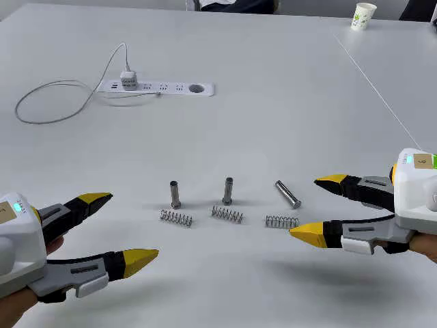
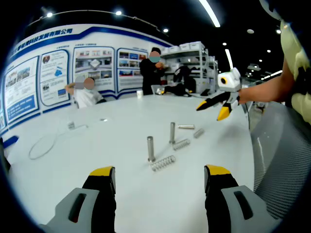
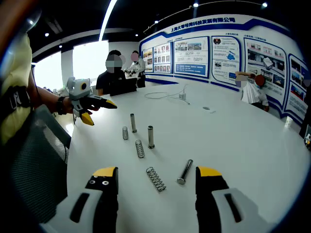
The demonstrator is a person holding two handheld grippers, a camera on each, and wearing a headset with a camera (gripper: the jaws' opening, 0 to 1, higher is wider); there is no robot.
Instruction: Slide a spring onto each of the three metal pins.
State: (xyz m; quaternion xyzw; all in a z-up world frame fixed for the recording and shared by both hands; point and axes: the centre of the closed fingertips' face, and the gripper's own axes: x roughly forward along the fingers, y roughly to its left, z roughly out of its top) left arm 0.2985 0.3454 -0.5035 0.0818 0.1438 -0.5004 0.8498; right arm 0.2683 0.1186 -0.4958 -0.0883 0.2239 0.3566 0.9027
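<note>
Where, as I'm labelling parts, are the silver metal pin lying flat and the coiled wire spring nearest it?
Silver metal pin lying flat (image 1: pixel 287 194): head view, mid-shaft.
Coiled wire spring nearest it (image 1: pixel 282 221): head view, middle coils.

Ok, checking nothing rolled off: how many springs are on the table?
3, none on a pin yet. The left spring lies before the left upright pin, the middle spring before the middle upright pin, the right spring beside the fallen pin.
</note>
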